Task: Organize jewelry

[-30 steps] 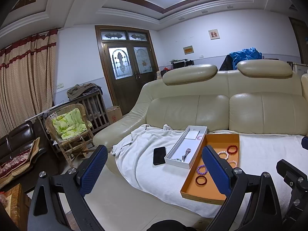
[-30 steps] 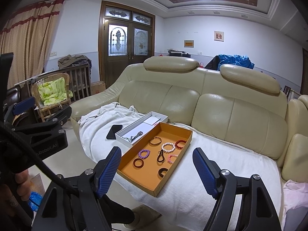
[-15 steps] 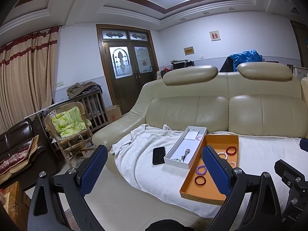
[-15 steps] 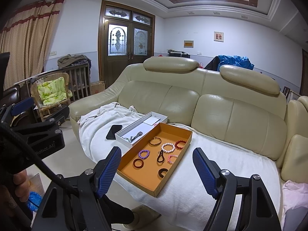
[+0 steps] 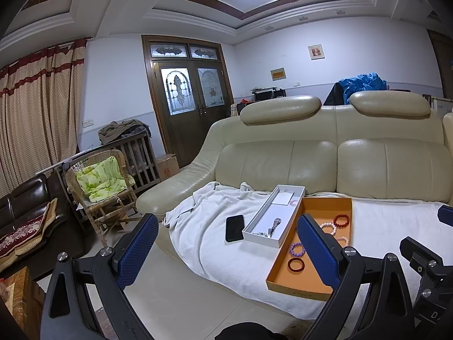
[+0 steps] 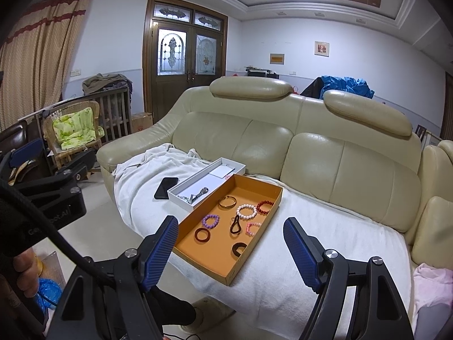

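Observation:
An orange tray (image 6: 271, 191) (image 5: 294, 283) lies on a white cloth on the sofa and holds several bracelets: a purple bead one (image 6: 211, 221), a dark red ring (image 6: 202, 235), a white bead one (image 6: 247, 210), a red bead one (image 6: 265, 206). A white box (image 6: 195, 180) (image 5: 263, 212) with a metal piece (image 6: 199, 192) lies left of the tray. My left gripper (image 5: 228, 252) is open and empty, well short of the sofa. My right gripper (image 6: 230, 252) is open and empty, above the tray's near end.
A black phone (image 6: 165, 187) (image 5: 234, 227) lies on the cloth left of the white box. A wicker chair with a green cushion (image 5: 99, 184) stands at the left. The sofa's backrest (image 6: 311, 155) rises behind the tray. A pink cloth (image 6: 433, 280) lies at the far right.
Both views have shifted only slightly; the tray sits a little lower in the left wrist view. Both grippers stay open and empty.

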A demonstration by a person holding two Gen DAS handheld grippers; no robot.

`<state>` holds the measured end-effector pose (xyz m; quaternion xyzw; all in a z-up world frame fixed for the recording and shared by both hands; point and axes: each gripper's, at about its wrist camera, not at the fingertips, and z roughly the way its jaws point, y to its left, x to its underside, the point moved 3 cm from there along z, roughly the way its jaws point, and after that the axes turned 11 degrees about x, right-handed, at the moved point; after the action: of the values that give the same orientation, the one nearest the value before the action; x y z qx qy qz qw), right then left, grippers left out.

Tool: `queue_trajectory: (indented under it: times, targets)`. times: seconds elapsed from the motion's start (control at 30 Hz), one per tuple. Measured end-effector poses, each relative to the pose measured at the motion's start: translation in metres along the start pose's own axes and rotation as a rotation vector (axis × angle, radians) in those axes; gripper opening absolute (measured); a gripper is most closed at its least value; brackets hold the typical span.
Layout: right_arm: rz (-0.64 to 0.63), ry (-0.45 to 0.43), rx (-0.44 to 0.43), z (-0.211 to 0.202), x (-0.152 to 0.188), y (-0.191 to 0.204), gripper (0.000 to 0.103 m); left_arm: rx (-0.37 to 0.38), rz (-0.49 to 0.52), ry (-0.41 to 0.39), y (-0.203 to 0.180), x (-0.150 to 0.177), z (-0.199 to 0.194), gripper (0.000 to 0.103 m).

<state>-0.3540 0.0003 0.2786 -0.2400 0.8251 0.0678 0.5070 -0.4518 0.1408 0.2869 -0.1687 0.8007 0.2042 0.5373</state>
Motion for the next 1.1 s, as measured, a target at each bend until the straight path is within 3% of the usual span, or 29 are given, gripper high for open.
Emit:
queue_trajectory:
  times: [1.1]
  targets:
    - [-0.033,0.072,0.016,0.035,0.004,0.024,0.080,-0.007,-0.032,0.067,0.018,0.019,0.034,0.098]
